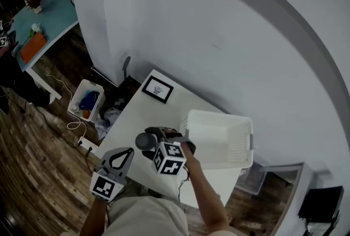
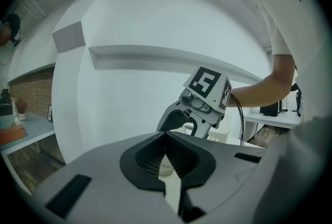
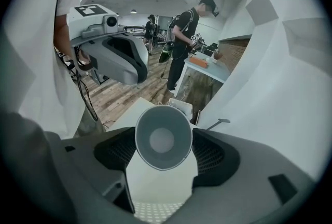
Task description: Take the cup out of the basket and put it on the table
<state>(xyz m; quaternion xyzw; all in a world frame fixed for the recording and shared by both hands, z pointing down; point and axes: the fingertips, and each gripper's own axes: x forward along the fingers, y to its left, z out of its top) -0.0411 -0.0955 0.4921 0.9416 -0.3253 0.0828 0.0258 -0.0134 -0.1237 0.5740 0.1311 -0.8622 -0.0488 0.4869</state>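
Right gripper [image 1: 155,140]: closed on the cup, which is clamped by its sides between the two jaws.
Cup [image 3: 162,140]: grey and tapered, with its open mouth turned toward the gripper's camera. It is held outside the basket, over the table and just left of the basket. Whether it touches the tabletop cannot be told.
Left gripper [image 2: 166,137]: jaws drawn together at the tips, with nothing gripped. It is held off the table's near edge, near the right gripper.
Basket [image 1: 219,116]: white, with perforated walls, set on the right part of the table next to the wall.
Table [image 1: 136,117]: white, placed against a white wall.
Picture frame [image 1: 157,89]: black-edged, laid flat near the table's far corner, apart from the basket.
Bin [image 1: 86,99]: white, set on the wood floor left of the table.
Background: a person [image 3: 184,36] is seen standing beside a blue table [image 3: 207,67].
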